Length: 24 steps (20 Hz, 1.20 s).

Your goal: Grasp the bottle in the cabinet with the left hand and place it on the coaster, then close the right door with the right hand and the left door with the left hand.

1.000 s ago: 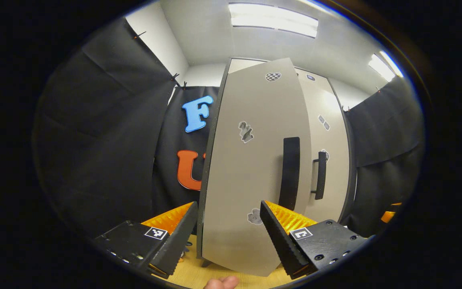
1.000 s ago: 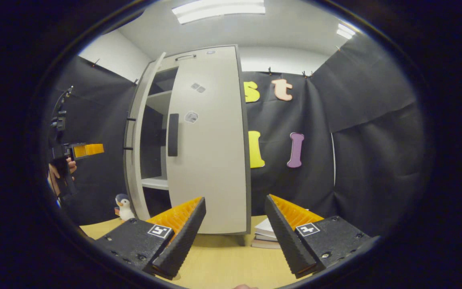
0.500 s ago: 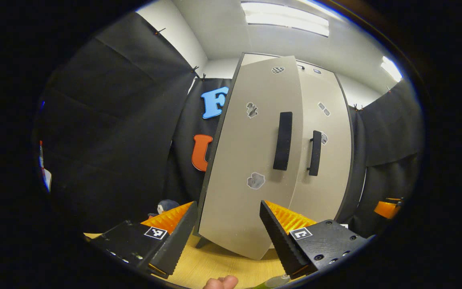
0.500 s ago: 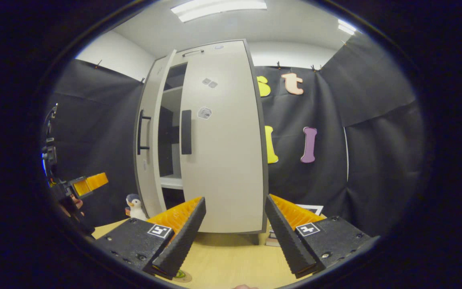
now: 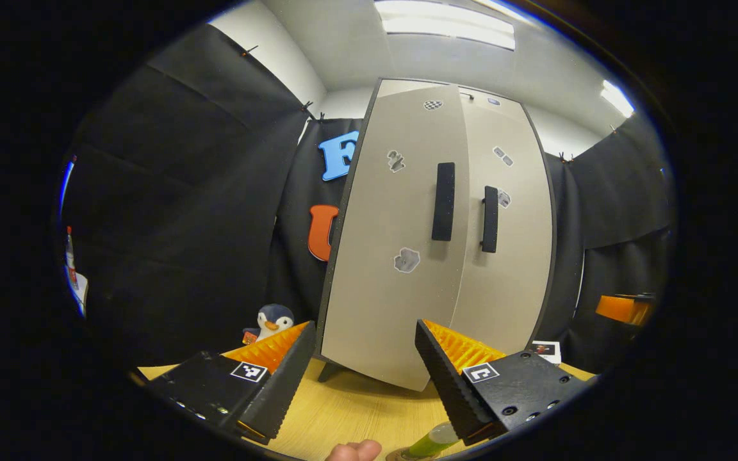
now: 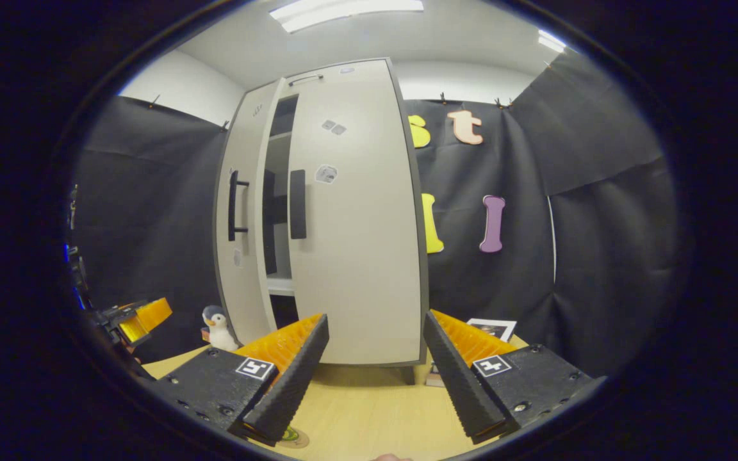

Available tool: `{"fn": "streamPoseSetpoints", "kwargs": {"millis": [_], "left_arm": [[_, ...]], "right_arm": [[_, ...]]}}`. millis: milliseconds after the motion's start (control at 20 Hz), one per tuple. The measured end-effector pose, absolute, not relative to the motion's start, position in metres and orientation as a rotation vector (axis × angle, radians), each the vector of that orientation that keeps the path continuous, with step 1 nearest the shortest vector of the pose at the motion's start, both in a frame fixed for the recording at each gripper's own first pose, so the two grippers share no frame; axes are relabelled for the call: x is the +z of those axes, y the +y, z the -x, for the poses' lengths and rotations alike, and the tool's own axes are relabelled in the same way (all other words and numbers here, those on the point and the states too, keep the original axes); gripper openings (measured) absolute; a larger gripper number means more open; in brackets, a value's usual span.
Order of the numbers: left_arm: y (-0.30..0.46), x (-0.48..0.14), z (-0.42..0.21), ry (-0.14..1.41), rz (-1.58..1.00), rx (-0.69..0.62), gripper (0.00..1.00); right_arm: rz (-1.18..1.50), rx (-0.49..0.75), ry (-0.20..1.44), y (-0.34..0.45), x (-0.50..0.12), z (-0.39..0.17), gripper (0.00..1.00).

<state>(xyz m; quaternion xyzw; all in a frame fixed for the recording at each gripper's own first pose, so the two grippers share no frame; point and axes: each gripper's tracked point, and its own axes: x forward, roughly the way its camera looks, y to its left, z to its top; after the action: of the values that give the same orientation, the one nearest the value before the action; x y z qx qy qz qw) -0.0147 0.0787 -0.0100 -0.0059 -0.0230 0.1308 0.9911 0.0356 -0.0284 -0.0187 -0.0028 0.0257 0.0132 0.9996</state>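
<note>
- Swung nearer shut since a second ago, the left door still shows a gap beside the closed right door of the cabinet.
- Table carries a penguin toy.
- Bottle stands on the coaster, low between the gaping fingers of the left gripper.
- Right gripper is spread, empty.

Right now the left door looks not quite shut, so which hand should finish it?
Left. The left tongs face the left door head-on, open and empty. In the right gripper view a gap remains beside that door, while the right tongs face the shut right door.
</note>
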Motion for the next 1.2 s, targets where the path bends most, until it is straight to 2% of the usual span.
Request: {"fn": "streamPoseSetpoints", "kwargs": {"millis": [500,1200], "left_arm": [[0.086,-0.010,0.017,-0.052,-0.046,0.289,0.95],[0.073,-0.018,0.010,-0.013,-0.039,0.244,0.95]], "right_arm": [[0.033,0.012,0.046,-0.029,-0.011,-0.037,0.98],[-0.009,-0.011,0.029,-0.036,-0.006,-0.036,0.98]]}}
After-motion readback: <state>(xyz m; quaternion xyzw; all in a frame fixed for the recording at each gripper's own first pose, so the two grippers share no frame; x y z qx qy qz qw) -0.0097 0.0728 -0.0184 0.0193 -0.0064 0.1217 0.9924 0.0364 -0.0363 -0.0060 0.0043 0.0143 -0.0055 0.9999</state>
